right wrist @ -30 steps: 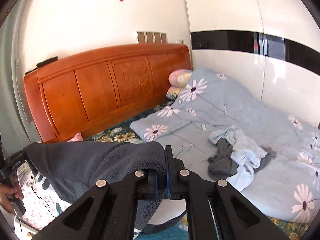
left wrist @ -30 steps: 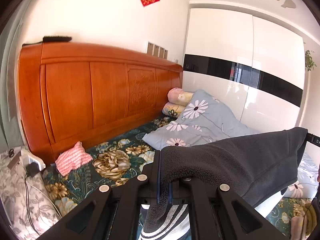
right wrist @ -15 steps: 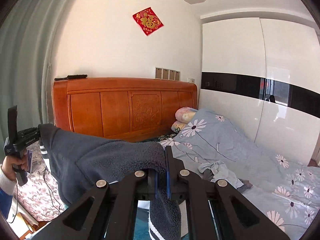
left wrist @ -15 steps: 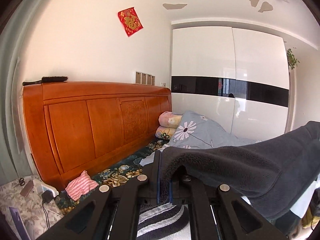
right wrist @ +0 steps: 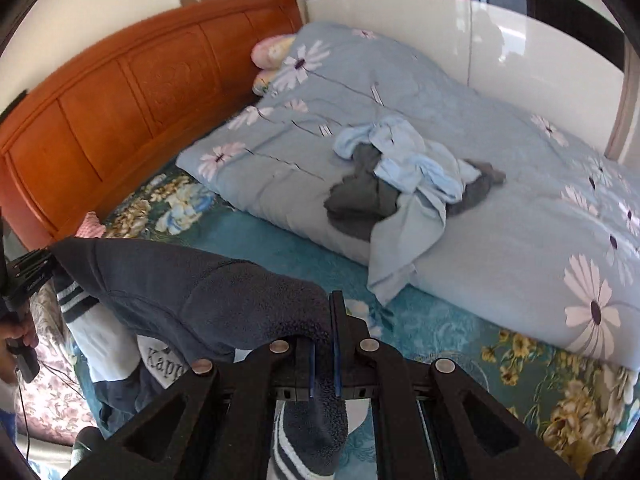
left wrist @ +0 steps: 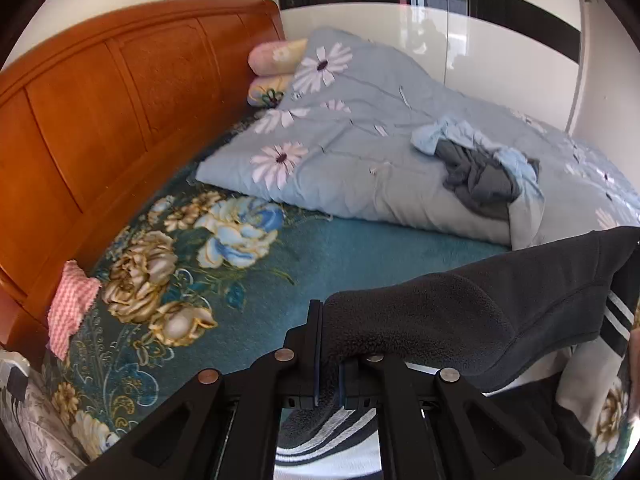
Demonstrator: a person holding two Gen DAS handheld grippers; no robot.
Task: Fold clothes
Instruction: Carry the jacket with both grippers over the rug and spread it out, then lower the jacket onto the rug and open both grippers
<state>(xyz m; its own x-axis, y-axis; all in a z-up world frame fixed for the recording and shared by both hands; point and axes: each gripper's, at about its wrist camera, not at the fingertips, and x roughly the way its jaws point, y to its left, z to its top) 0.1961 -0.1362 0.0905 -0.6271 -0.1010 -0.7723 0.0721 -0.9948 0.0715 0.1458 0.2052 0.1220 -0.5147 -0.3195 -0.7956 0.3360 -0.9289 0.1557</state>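
Observation:
A dark grey fleece garment (left wrist: 460, 320) with white stripes hangs stretched between both grippers above the teal floral bedspread (left wrist: 320, 248). My left gripper (left wrist: 329, 344) is shut on one end of it. My right gripper (right wrist: 324, 344) is shut on the other end (right wrist: 208, 288). The left gripper also shows at the left edge of the right wrist view (right wrist: 28, 276), held by a hand. The garment's white part with lettering (right wrist: 160, 360) hangs below.
A crumpled pile of light blue and grey clothes (right wrist: 400, 176) lies on the pale blue daisy quilt (right wrist: 500, 200). The orange wooden headboard (left wrist: 100, 92) stands at left, with pillows (left wrist: 276, 68) by it. A pink cloth (left wrist: 70, 308) lies near the headboard. White wardrobe doors stand behind.
Both grippers have tilted down from the wall and ceiling toward the bed, carrying the fleece garment lower. Both stay shut on it.

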